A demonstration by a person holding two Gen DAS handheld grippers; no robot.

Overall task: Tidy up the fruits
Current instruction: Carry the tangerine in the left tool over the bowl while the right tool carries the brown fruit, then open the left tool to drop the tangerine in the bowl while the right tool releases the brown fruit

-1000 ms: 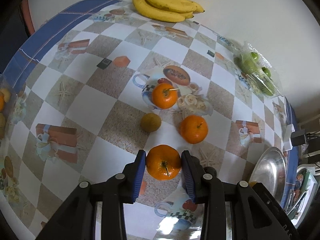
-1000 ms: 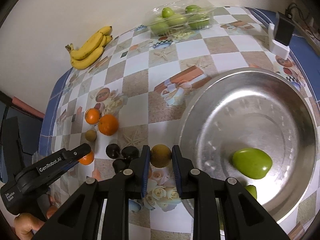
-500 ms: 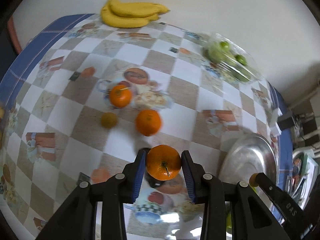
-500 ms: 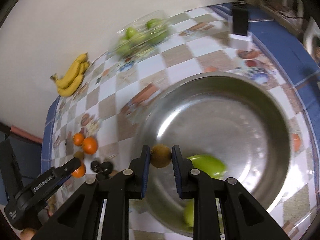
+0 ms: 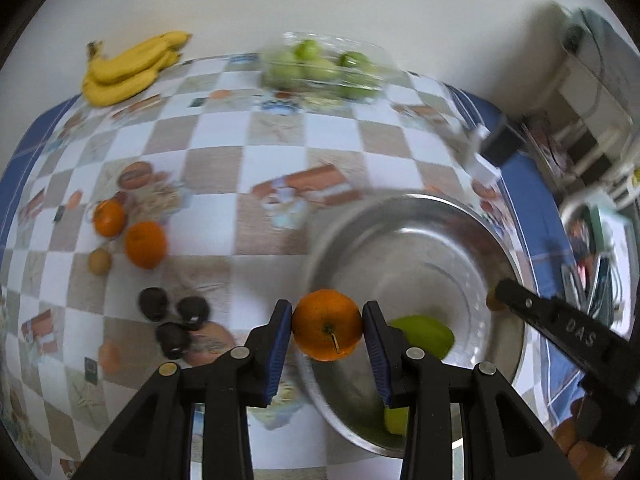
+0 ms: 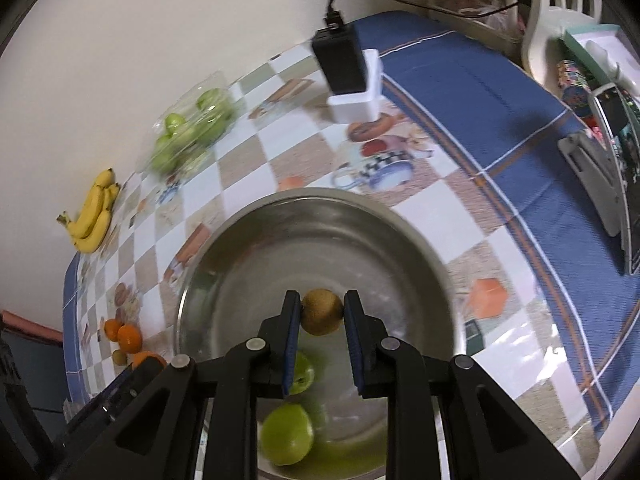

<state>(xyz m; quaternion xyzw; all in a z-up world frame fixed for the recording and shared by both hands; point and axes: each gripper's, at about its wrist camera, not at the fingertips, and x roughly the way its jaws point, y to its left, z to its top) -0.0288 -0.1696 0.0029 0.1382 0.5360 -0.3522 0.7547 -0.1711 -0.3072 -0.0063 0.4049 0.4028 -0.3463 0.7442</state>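
an orange [image 5: 326, 323] is clamped in the left gripper [image 5: 326, 326] right at the steel bowl [image 6: 400, 240] rim, while a kiwi [image 6: 322, 311] is pinched in the right gripper [image 6: 322, 314], already hung over the bowl's middle.

The left gripper [image 5: 327, 326] points steeply downward, its blue-padded black jaws clamped on a round orange fruit [image 5: 327, 324] with the stem facing the camera. The right gripper [image 6: 322, 312] also tilts steeply down, jaws closed narrowly on a small brown round fruit [image 6: 322, 311], pads pressing both sides.
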